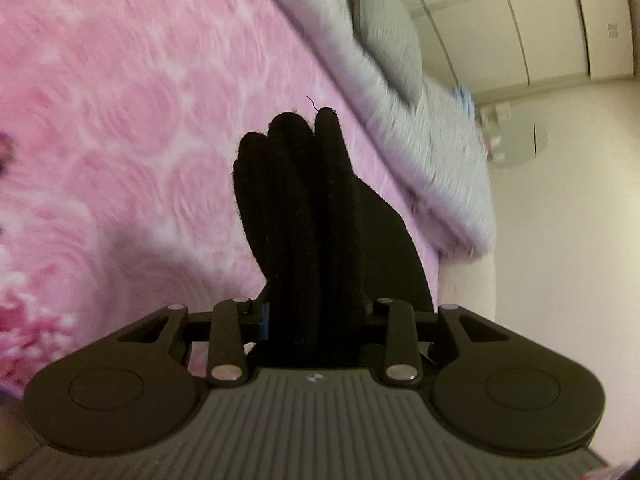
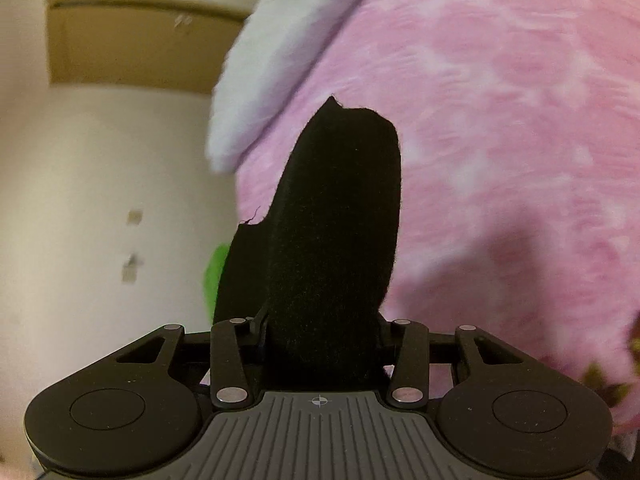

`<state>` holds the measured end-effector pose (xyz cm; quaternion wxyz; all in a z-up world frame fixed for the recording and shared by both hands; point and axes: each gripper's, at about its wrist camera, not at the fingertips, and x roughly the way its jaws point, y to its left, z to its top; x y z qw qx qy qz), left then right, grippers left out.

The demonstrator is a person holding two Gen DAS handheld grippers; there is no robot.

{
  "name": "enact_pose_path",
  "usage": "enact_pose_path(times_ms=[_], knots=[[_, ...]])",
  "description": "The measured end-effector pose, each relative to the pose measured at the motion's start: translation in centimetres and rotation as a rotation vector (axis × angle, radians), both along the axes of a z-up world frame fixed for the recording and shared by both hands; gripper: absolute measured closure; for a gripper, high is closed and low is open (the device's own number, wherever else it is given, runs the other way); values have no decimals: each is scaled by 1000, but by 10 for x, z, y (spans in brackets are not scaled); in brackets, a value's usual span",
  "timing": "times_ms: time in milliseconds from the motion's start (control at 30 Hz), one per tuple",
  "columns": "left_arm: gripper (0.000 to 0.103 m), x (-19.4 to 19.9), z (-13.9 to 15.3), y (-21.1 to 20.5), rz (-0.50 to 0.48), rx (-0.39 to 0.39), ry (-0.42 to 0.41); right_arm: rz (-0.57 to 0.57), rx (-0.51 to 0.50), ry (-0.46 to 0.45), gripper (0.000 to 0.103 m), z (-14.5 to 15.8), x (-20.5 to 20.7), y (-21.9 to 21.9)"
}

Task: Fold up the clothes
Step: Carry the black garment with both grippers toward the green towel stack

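1. Left gripper (image 1: 308, 200): jaws closed on a bunched fold of the black garment (image 1: 304, 216); the fabric wraps the fingers and hides them.
2. Right gripper (image 2: 332, 220): jaws likewise clamped on the black garment (image 2: 336, 220), cloth draped over both fingers, frayed threads at the edge.
3. In both views the held fabric hangs clear above the pink blanket (image 1: 120, 100).
4. A pale grey-blue blanket (image 1: 420, 140) lies along the pink blanket's far edge, beside a cream wall (image 1: 560, 240).
5. Both views are motion-blurred.
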<state>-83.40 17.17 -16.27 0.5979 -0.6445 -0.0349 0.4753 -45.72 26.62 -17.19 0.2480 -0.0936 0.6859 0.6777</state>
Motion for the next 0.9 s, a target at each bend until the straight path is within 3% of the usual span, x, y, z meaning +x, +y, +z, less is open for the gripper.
enact_pose_path(times_ms=[200, 333, 667, 800, 900], knots=[[73, -84, 48, -50, 147, 85, 28, 144, 78, 50, 60, 45, -96, -2], [73, -166, 63, -74, 205, 120, 40, 207, 112, 79, 60, 58, -180, -7], [73, -415, 86, -87, 113, 83, 102, 134, 74, 97, 60, 61, -422, -50], [73, -485, 91, -88, 112, 70, 109, 132, 48, 88, 59, 58, -491, -55], [73, -516, 88, -89, 136, 65, 94, 148, 49, 69, 59, 60, -530, -52]])
